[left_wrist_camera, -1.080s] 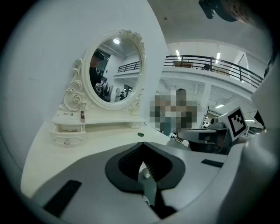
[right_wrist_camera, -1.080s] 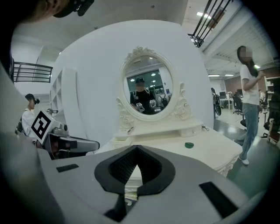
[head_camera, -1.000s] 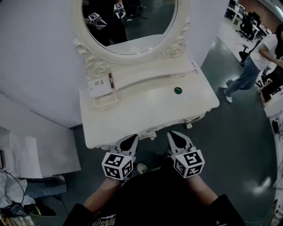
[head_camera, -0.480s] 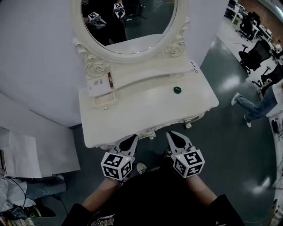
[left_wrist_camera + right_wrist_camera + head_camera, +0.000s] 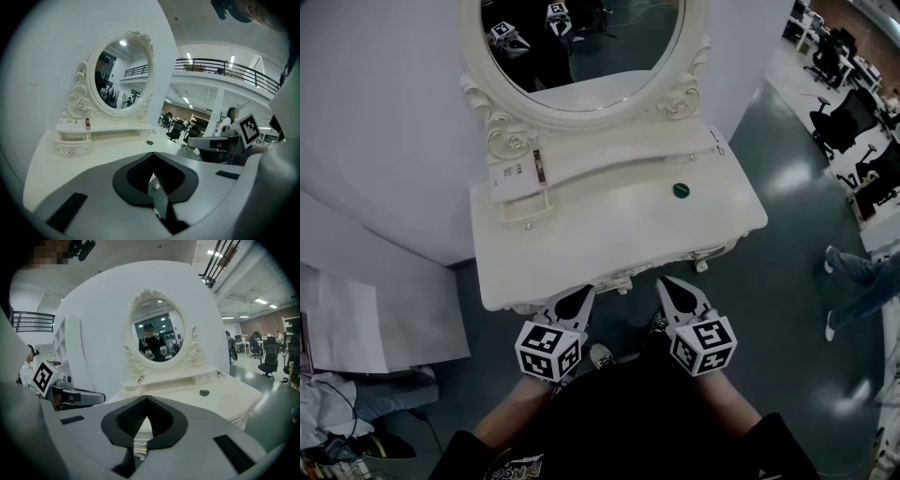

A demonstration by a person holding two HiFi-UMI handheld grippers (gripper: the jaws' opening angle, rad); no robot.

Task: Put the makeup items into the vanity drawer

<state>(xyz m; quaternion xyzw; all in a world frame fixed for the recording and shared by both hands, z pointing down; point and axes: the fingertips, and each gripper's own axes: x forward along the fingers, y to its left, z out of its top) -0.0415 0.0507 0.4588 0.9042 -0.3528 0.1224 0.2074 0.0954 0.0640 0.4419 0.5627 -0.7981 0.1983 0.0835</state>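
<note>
A white vanity table (image 5: 609,239) with an oval mirror (image 5: 581,42) stands before me. Its small left drawer (image 5: 523,203) is pulled open. On the shelf above the drawer lie a slim dark makeup stick (image 5: 540,166) and a white card (image 5: 508,176). A round green compact (image 5: 680,190) sits on the tabletop at right. My left gripper (image 5: 572,305) and right gripper (image 5: 675,295) hover at the table's front edge, both shut and holding nothing. In the left gripper view I see the drawer (image 5: 70,140) and compact (image 5: 149,142). The compact (image 5: 204,392) also shows in the right gripper view.
A small dark clip (image 5: 717,141) lies at the shelf's right end. White sheets and clutter (image 5: 347,328) sit on the floor to the left. A person's legs (image 5: 853,281) and office chairs (image 5: 839,117) are off to the right. A curved white wall backs the vanity.
The person in the background walked from the upper right toward the lower right. The head view shifted slightly. Both grippers stayed where they were.
</note>
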